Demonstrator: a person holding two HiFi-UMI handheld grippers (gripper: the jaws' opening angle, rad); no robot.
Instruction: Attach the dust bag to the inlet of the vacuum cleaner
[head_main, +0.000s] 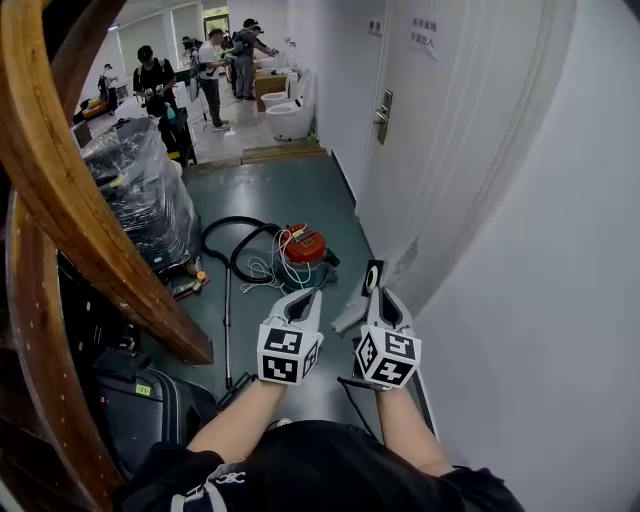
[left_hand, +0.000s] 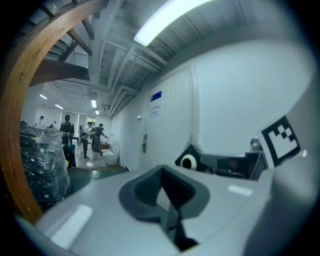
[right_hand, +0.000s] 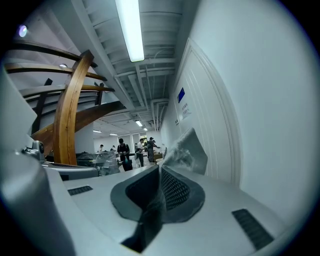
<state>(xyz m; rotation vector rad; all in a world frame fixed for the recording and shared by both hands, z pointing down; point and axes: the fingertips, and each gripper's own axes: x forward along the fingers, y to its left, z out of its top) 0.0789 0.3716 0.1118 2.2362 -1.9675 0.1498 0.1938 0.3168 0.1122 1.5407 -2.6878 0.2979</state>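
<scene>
The red vacuum cleaner (head_main: 305, 245) sits on the grey-green floor ahead of me, with its black hose (head_main: 232, 245) looped to its left and a white cord (head_main: 275, 265) beside it. My right gripper (head_main: 385, 296) (right_hand: 159, 186) is shut on the edge of the grey dust bag (head_main: 350, 312) (right_hand: 188, 150). The bag's black collar with a white ring (head_main: 372, 278) (left_hand: 188, 161) faces up and to the left. My left gripper (head_main: 304, 298) (left_hand: 164, 196) is shut with nothing in it, level with the right one and just left of the bag.
A curved wooden stair beam (head_main: 90, 230) and plastic-wrapped goods (head_main: 145, 195) fill the left side. A black case (head_main: 140, 405) stands at my lower left, and a thin wand (head_main: 228, 325) lies on the floor. A white door (head_main: 450, 130) is at the right. Several people (head_main: 212, 65) stand far back.
</scene>
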